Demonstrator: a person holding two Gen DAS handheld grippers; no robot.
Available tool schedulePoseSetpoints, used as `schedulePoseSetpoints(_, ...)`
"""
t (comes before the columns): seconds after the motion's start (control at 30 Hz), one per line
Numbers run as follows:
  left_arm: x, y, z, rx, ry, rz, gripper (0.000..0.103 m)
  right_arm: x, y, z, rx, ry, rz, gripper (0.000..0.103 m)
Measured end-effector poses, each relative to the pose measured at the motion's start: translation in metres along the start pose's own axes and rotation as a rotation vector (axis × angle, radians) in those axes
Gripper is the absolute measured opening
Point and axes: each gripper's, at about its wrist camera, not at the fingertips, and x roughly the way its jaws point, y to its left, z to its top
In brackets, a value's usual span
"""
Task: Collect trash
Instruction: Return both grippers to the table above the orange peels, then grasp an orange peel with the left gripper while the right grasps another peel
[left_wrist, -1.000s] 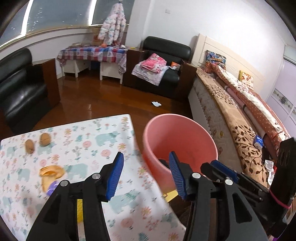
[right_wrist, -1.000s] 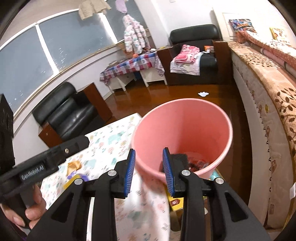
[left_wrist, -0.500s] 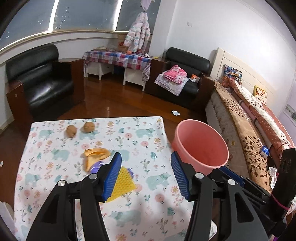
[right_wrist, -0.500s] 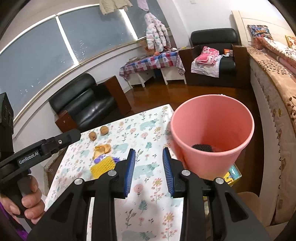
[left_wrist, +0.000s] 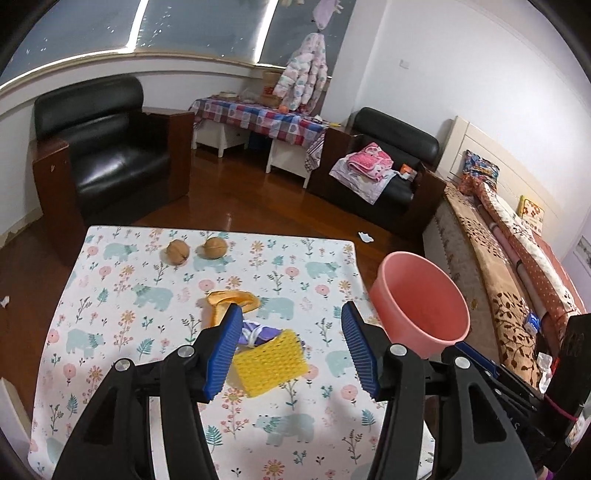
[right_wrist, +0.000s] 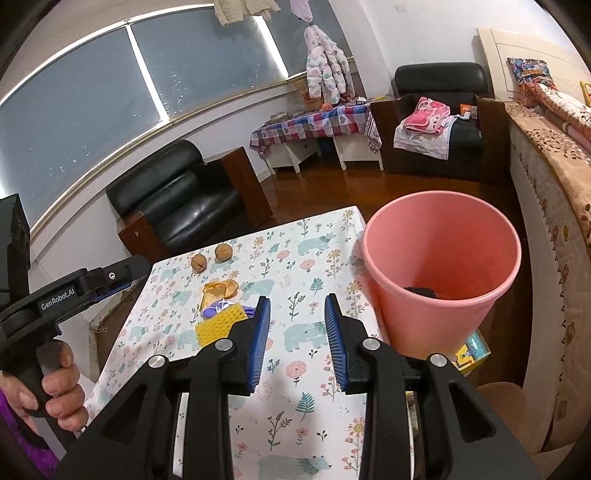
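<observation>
The yellow sponge (left_wrist: 271, 363) lies on the table left of the pink bin (left_wrist: 421, 299), just ahead of the left gripper (left_wrist: 291, 349), the nearer one (jaws spread, empty). The right gripper (right_wrist: 297, 338) hovers open beside the bin.

Left black two-finger gripper with blue ribbed pads (left_wrist: 291, 350) hangs wide open, empty. Right black blue-padded gripper (right_wrist: 297, 341) partly open, empty. Person's left hand (right_wrist: 55, 391) grips the handle.
</observation>
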Motion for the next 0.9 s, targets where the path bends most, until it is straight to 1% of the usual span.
schedulePoseSetpoints(0.2,0.004,0.014,-0.005,-0.016,0.009,0.021,0.055,0.007,0.005,-0.001,-0.030,0.014,0.034,0.031)
schedulePoseSetpoints(0.3,0.005,0.021,-0.007,-0.025,0.008,0.038,0.055,0.014,0.003,-0.002,-0.017,0.025,0.054,0.031)
schedulePoseSetpoints(0.47,0.002,0.039,-0.015,-0.036,-0.001,0.068,0.055,0.037,-0.002,-0.007,0.017,0.072,0.096,0.031)
schedulePoseSetpoints(0.57,0.001,0.055,-0.024,-0.046,0.003,0.095,0.055,0.052,-0.001,-0.009,0.024,0.109,0.117,0.031)
schedulePoseSetpoints(0.7,0.009,0.078,-0.039,-0.074,0.044,0.102,0.055,0.072,0.008,-0.013,0.003,0.158,0.132,0.031)
schedulePoseSetpoints(0.83,0.026,0.088,-0.051,-0.088,0.099,0.091,0.055,0.089,0.021,-0.016,-0.024,0.199,0.155,0.031)
schedulePoseSetpoints(0.9,0.035,0.090,-0.050,-0.081,0.108,0.096,0.055,0.099,0.030,-0.019,-0.044,0.229,0.174,0.031)
